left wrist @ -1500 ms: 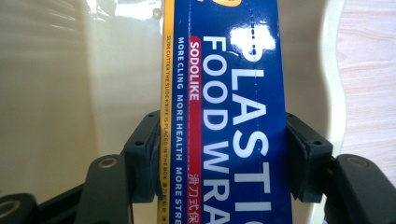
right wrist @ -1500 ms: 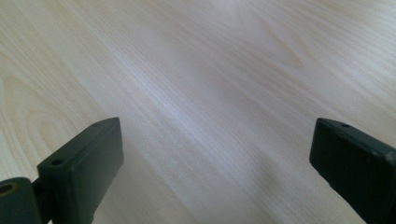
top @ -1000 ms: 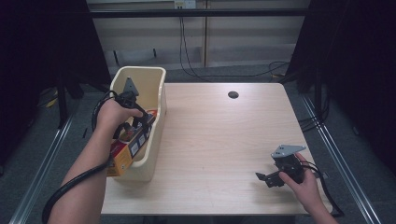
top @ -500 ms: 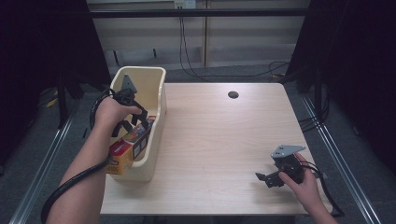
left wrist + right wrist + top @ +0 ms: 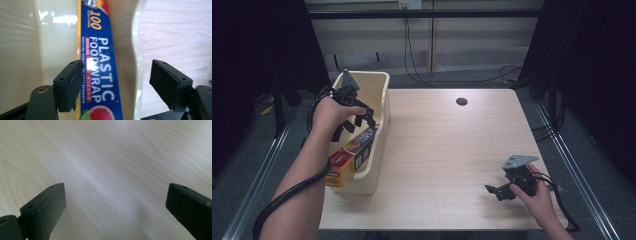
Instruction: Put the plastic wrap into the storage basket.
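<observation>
Left tongs [image 5: 354, 116] just opened, jaws apart, hanging over the near half of the tall cream plastic bin [image 5: 382, 107] at the table's left edge. In the left gripper view, pads [image 5: 72, 83] standing clear of the long blue-and-yellow cardboard box of plastic food wrap [image 5: 101, 67]: left pad just beside its yellow edge, right pad well apart, beyond the bin's rim, nothing pressed. Box directly below and ahead of these tongs, long axis running straight away between the jaws, along the bin's length. In the high view, the same box [image 5: 353, 152] leaning inside the bin, near end raised toward the person and poking over the near rim, far end down in the bin.

Right tongs [image 5: 496, 190] wide open, holding nothing, low over the pale wooden table [image 5: 447, 145] at its near right corner, well apart from the bin. Left hand [image 5: 328, 114] far nearer the box; likely next move a plain lift away.

Count: two tongs, one box, one bin, one table, one small dark round hole [image 5: 461, 101] near the far edge.
</observation>
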The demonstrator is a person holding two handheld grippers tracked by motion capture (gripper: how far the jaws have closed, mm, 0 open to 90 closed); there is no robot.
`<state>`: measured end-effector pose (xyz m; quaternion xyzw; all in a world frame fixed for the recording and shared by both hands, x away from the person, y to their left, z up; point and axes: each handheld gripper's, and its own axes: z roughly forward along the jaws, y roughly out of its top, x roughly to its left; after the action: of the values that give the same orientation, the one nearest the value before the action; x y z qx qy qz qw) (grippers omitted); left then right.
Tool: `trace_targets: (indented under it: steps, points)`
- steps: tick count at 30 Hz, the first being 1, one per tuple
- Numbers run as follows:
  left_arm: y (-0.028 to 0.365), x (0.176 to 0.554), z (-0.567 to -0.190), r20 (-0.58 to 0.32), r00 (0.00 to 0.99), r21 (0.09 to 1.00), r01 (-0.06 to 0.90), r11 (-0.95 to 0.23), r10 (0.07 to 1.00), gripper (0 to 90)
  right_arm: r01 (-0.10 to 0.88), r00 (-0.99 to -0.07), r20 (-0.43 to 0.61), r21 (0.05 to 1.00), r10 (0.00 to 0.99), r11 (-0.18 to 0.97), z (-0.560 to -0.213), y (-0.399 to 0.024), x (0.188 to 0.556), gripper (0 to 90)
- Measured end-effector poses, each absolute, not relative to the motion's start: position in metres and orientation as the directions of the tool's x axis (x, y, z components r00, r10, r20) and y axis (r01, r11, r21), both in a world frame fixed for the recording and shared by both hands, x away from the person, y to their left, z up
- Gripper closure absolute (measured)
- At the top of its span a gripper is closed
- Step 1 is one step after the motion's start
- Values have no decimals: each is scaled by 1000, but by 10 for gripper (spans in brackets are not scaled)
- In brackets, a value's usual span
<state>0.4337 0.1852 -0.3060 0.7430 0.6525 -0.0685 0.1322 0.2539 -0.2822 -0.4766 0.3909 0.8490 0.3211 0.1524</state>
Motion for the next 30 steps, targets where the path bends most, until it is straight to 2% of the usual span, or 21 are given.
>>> trace_targets:
  steps: [10,30]
  points:
    - [171,428,-291,-286,218,203,966,-163,933,188,559,-652,-8,670,758,488,-475,-282,255,29]
    - [126,424,-286,-317,325,245,936,-254,891,151,559,-653,-11,668,757,492,-474,-282,253,29]
